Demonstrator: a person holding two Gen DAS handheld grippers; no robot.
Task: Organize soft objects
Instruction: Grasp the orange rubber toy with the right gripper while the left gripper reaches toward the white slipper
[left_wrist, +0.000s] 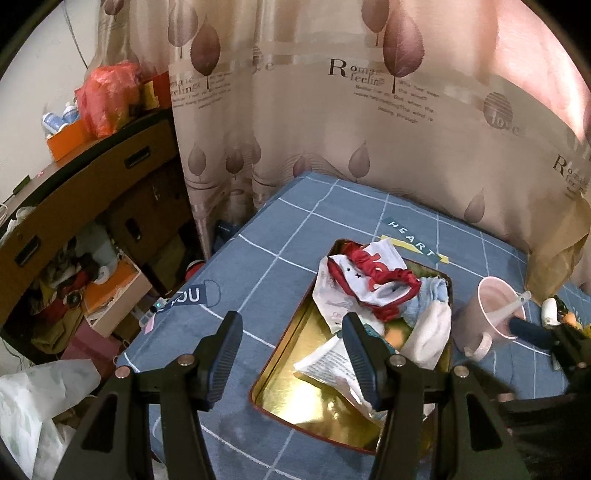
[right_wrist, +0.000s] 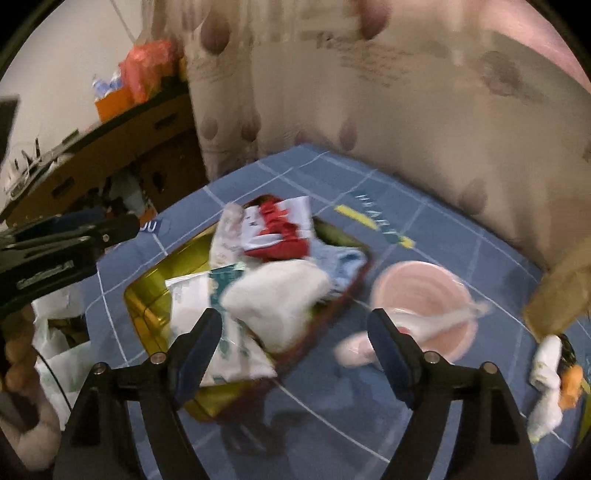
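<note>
Behind, curtain (left_wrist: 369, 129) closing off bed (left_wrist: 258, 258); mid-frame, gold tin (left_wrist: 295, 387) heaped with soft cloths (left_wrist: 369, 288), pink cup (left_wrist: 491, 317) just right, bare bed lower left; left gripper (left_wrist: 291, 347) and right gripper (right_wrist: 295, 339) both wide, empty.

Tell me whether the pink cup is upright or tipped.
Upright: the cup stands on its base beside the tin, its open mouth facing up and a spoon leaning inside.

Left gripper (left_wrist: 291, 343), right gripper (right_wrist: 295, 336): black frames, dark-blue ribbed pads, silver screws.
</note>
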